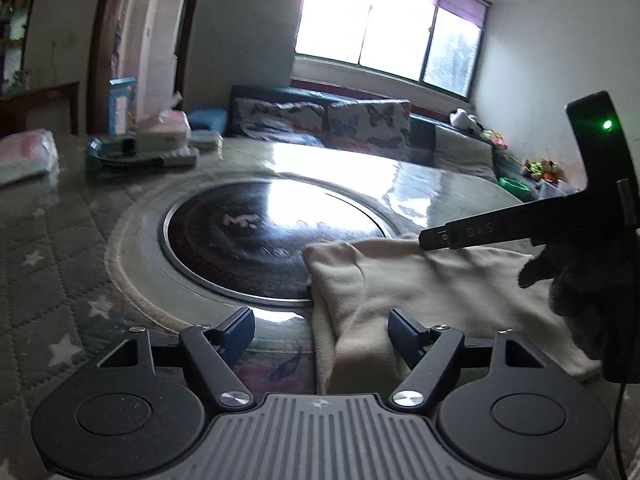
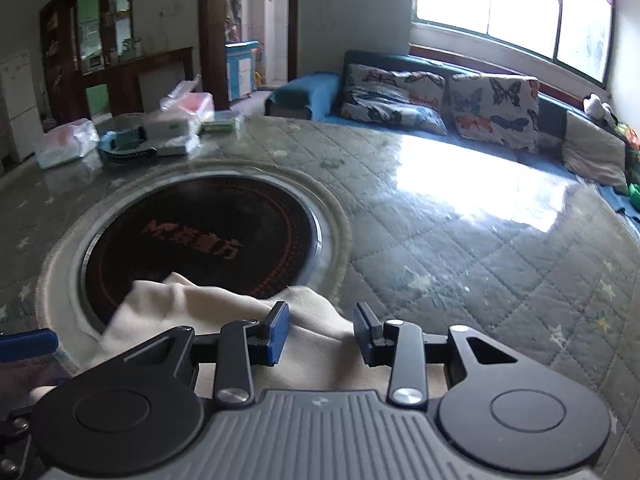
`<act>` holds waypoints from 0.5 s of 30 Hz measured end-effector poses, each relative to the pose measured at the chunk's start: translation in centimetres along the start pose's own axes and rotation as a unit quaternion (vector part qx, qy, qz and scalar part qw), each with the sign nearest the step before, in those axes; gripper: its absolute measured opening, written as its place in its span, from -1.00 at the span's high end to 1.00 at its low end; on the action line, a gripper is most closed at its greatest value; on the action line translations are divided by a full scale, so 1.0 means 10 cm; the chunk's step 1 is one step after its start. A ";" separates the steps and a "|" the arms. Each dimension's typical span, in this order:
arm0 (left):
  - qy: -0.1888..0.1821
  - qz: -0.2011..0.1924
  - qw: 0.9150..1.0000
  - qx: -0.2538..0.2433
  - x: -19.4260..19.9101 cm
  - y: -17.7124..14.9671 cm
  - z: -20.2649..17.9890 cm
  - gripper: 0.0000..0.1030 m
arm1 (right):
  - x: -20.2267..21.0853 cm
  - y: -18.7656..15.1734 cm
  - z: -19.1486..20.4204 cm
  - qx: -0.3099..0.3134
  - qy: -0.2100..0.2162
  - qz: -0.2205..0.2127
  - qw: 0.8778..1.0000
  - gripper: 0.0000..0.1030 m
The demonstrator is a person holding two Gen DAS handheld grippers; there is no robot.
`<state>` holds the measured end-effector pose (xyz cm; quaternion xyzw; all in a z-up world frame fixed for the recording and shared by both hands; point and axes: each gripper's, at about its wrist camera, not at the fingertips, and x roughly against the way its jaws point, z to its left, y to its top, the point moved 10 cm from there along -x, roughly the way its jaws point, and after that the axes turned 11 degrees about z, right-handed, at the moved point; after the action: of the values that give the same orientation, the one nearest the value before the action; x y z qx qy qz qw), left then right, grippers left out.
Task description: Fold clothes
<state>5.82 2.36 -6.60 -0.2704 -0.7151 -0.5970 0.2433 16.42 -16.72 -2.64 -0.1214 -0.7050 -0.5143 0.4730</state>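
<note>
A cream-coloured garment [image 1: 404,280] lies bunched on the table, partly over the edge of the round black cooktop [image 1: 248,240]. My left gripper [image 1: 322,334] is open, its fingers wide apart, just in front of the garment's near left edge. The right gripper's body [image 1: 600,208] and a dark-gloved hand show at the right of the left wrist view, above the cloth. In the right wrist view my right gripper [image 2: 321,334] is open over the same garment [image 2: 208,312], its jaws apart with cloth below and between them, not pinched.
The table has a grey quilted cover under a glossy sheet [image 2: 460,248]. Boxes and plastic packets [image 2: 160,128] stand at the far left of the table. A sofa with butterfly cushions [image 2: 440,96] runs along the window wall behind.
</note>
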 end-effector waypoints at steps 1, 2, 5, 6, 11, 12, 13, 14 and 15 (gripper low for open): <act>0.005 0.001 1.000 0.004 0.02 -0.01 0.01 -0.48 | 0.03 0.01 0.03 0.005 0.003 -0.003 1.000 0.31; 0.010 0.002 1.000 0.008 0.03 -0.02 0.03 -0.48 | 0.06 0.01 0.07 0.010 0.007 -0.006 1.000 0.31; 0.021 0.007 1.000 0.022 0.07 -0.06 0.08 -0.48 | 0.07 0.01 0.20 0.030 0.013 -0.008 0.999 0.30; 0.025 0.007 0.999 0.025 0.08 -0.07 0.09 -0.48 | 0.06 0.00 0.25 0.037 0.014 -0.007 0.999 0.30; 0.047 0.011 0.998 0.032 0.14 -0.14 0.16 -0.50 | -0.06 -0.04 0.45 0.068 0.015 0.001 0.998 0.28; 0.051 0.012 0.998 0.029 0.14 -0.15 0.16 -0.50 | -0.08 -0.05 0.49 0.075 0.013 0.003 0.997 0.27; 0.055 0.012 0.998 0.026 0.15 -0.16 0.16 -0.50 | -0.07 -0.05 0.52 0.082 0.012 0.002 0.997 0.27; 0.059 0.013 0.998 0.022 0.15 -0.17 0.15 -0.50 | -0.07 -0.05 0.55 0.088 0.011 0.001 0.996 0.27; 0.061 0.013 0.998 0.020 0.16 -0.18 0.15 -0.50 | -0.03 -0.05 0.58 0.092 0.017 -0.001 0.996 0.27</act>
<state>3.42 3.70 -7.04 -0.2375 -0.7069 -0.5952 0.2993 13.09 -11.95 -3.29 -0.0681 -0.7414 -0.4499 0.4931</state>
